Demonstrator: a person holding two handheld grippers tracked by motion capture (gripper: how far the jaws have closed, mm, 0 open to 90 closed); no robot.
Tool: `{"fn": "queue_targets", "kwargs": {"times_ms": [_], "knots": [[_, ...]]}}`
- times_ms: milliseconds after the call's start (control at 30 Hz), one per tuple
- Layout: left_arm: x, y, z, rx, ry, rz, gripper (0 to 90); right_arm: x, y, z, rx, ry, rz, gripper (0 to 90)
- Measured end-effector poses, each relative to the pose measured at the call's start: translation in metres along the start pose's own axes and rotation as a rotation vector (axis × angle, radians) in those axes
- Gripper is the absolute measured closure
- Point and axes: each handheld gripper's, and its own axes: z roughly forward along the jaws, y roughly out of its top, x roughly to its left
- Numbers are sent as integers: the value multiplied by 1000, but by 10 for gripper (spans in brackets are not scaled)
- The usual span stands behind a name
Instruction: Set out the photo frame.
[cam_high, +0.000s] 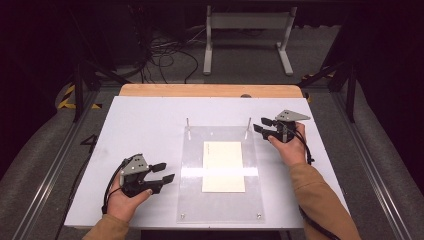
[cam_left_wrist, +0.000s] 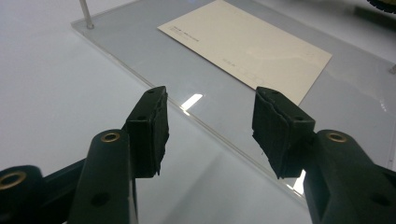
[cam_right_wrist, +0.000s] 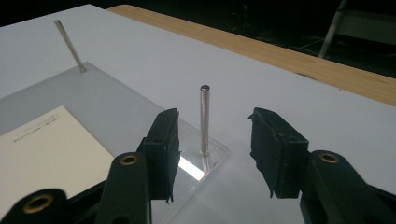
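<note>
a: where's the left gripper (cam_high: 162, 171)?
b: near the table's (cam_high: 150, 120) front left corner, jaws apart and empty, aimed at the left edge of the clear plate (cam_high: 192, 165).
a: and the cream card (cam_high: 223, 166)?
b: flat at the middle of that plate, touched by neither gripper.
a: the right gripper (cam_high: 264, 125)?
b: released too, nothing between its pads, just beside the plate's far right corner. in the right gripper view the metal pin (cam_right_wrist: 204, 119) there stands upright beyond the gap between its jaws; a second pin (cam_right_wrist: 69, 45) stands at the far left corner.

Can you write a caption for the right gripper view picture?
Open right gripper faces a thin metal pin on a clear plastic plate.
</note>
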Motion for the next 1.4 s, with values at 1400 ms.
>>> {"fn": "queue_targets", "kwargs": {"times_ms": [1400], "knots": [[-18, -21, -9, 43, -34, 54, 391, -10, 6, 47, 49, 61, 157, 854]]}}
